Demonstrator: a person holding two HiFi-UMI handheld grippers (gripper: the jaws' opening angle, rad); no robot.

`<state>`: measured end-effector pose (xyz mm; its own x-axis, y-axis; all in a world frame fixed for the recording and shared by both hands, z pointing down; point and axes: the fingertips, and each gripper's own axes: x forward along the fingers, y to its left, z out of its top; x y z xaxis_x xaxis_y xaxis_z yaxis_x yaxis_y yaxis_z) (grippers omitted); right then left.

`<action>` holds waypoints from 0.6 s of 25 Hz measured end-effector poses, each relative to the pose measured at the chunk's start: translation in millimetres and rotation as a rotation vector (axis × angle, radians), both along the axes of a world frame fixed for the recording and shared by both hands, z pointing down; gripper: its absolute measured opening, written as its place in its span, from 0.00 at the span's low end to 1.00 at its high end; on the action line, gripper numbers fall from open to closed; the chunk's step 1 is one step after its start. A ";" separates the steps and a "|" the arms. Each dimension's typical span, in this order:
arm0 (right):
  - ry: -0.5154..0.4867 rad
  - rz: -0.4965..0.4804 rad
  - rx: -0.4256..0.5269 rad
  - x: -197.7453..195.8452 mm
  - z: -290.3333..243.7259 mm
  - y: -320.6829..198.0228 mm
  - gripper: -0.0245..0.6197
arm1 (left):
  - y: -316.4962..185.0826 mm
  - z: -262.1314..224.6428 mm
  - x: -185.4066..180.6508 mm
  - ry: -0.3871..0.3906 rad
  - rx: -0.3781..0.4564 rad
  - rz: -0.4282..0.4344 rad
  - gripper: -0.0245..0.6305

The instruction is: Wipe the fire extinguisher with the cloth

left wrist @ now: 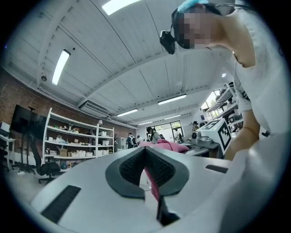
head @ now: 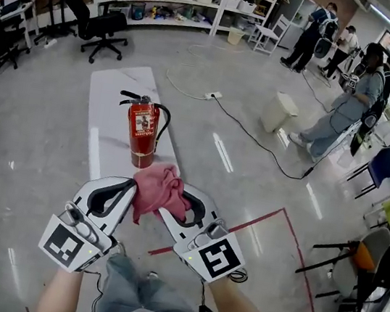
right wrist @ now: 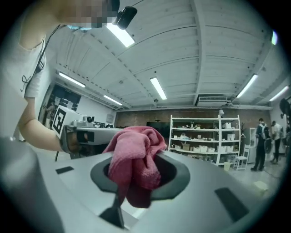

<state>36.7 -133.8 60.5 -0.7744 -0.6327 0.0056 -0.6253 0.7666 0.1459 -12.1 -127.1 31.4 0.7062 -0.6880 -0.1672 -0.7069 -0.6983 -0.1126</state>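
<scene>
One bunched pink cloth (head: 160,190) droops in folds.

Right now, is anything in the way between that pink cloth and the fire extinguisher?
Nothing visible. The left gripper and right gripper both pinch the pink cloth, held just short of the red fire extinguisher, which stands upright on a white board. No object shows between cloth and extinguisher.

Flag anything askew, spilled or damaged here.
Nothing stands out. The red cylindrical fire extinguisher stands upright on the white floor panel, with its hose and handle in place. The crumpled pink cloth hangs bunched between the left gripper and the right gripper, both shut on it. No spill shows.
</scene>
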 end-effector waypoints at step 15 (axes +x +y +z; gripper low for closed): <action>-0.108 -0.059 -0.049 0.9 -31.1 68.1 0.25 | 63.1 -20.9 -1.1 -0.001 -0.027 0.006 0.05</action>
